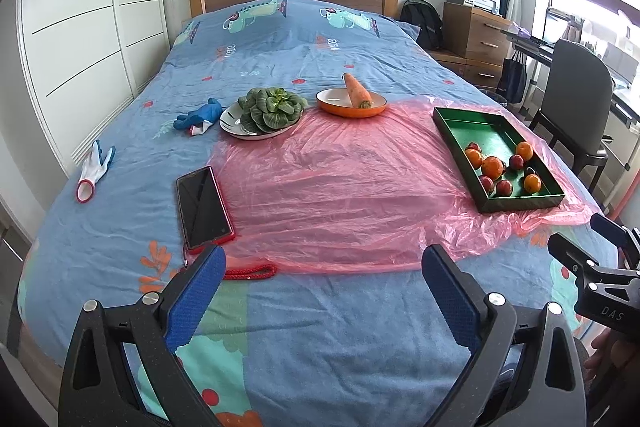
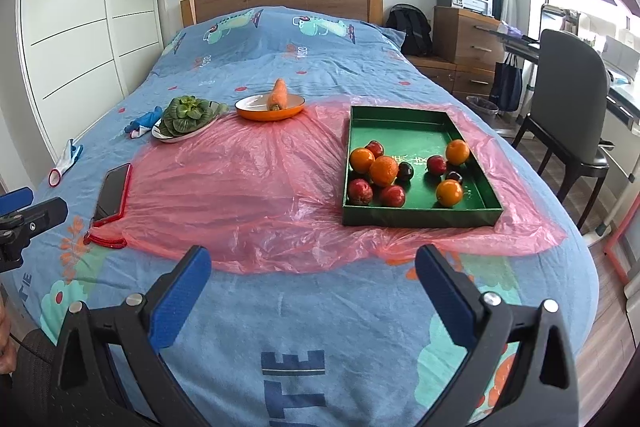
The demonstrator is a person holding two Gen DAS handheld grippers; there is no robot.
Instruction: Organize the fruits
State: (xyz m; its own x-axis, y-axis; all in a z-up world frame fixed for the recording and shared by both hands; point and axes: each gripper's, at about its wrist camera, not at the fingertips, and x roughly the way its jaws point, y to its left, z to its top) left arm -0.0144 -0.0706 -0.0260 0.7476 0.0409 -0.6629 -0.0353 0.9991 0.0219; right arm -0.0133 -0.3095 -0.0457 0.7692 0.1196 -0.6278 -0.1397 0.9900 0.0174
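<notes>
A green tray [image 1: 520, 205] [image 2: 420, 217] sits on the pink plastic sheet [image 1: 340, 187] at the right of the bed. In it lie several oranges [image 2: 383, 170] [image 1: 493, 167] and several dark red plums [image 2: 360, 191] [image 1: 504, 187]. Nearer the headboard, an orange plate [image 1: 344, 109] [image 2: 256, 115] carries a carrot [image 1: 357, 91] [image 2: 278, 94], and a white plate [image 1: 234, 129] holds leafy greens [image 1: 268, 109] [image 2: 186, 117]. My left gripper [image 1: 324, 259] hangs open above the foot of the bed, nothing between its blue pads. My right gripper [image 2: 312, 257] is open and empty too, short of the tray.
A phone in a red case [image 1: 204, 207] with a red cord [image 1: 252, 271] lies left of the sheet. A white glove [image 1: 94, 167] and a blue toy [image 1: 200, 117] lie further left. A grey chair [image 1: 576, 95] and a desk stand right of the bed.
</notes>
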